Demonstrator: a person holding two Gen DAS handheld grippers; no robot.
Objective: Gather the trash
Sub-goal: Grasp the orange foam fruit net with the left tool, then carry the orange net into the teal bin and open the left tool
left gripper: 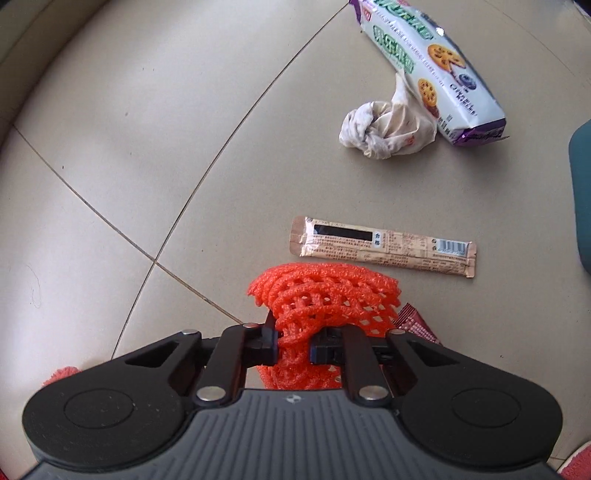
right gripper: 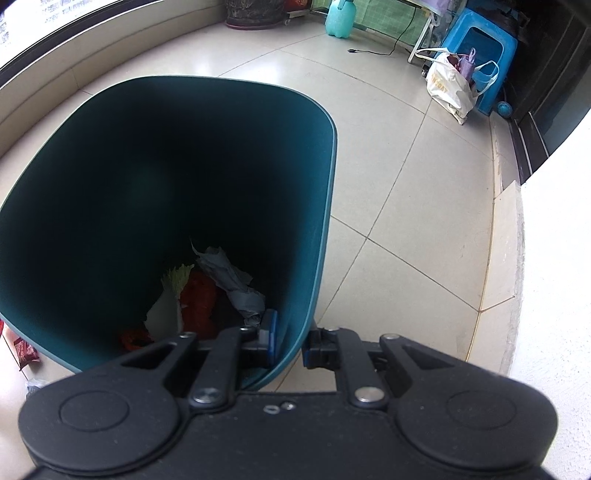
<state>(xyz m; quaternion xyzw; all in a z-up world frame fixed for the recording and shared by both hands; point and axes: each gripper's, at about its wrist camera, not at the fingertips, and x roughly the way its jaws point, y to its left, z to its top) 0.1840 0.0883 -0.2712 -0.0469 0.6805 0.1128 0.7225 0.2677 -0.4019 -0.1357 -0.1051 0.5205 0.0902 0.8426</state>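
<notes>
My left gripper (left gripper: 293,345) is shut on an orange foam fruit net (left gripper: 325,295) just above the tiled floor. Beyond it lie a tan snack-bar wrapper (left gripper: 382,245), a crumpled white tissue wad (left gripper: 384,125) and a white-and-purple cookie packet (left gripper: 432,70). A dark red wrapper (left gripper: 413,323) peeks out under the net. My right gripper (right gripper: 290,343) is shut on the rim of a dark teal trash bin (right gripper: 325,206), one finger inside, one outside. Inside the bin lie grey paper (right gripper: 232,284), orange-red scraps (right gripper: 199,302) and a pale leaf.
The bin's edge shows at the right of the left wrist view (left gripper: 581,192). In the right wrist view a white plastic bag (right gripper: 448,85), a blue stool (right gripper: 480,40), a teal jug (right gripper: 341,18) and a cable lie far back. A raised ledge (right gripper: 506,258) runs along the right.
</notes>
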